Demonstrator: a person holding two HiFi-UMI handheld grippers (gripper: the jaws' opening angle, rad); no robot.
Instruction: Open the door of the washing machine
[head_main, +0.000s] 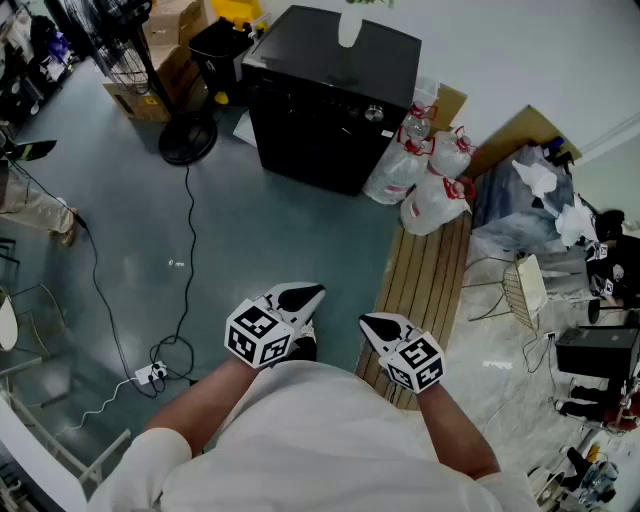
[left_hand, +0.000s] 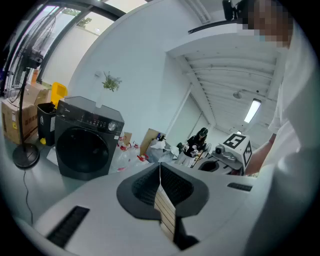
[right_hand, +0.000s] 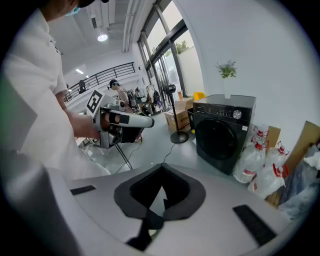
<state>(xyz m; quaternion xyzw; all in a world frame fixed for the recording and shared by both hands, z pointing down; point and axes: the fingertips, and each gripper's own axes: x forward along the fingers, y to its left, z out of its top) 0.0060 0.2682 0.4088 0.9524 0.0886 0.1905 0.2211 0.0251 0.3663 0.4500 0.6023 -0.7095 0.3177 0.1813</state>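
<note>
L gripper (head_main: 308, 293) & R gripper (head_main: 373, 322) jaws together, empty; wide floor (head_main: 250, 235) btwn them & washing machine (head_main: 330, 95), door (left_hand: 82, 150) closed.

Grey floor (head_main: 260, 240) carries washing machine (head_main: 330, 95), fan (head_main: 187, 138), plastic bags (head_main: 432, 175), cable (head_main: 190, 250).

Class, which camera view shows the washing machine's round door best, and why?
The left gripper view: the door faces it nearly head-on, whole and closed. The right gripper view shows it obliquely. The head view looks down on the washing machine, its front steeply foreshortened.
</note>
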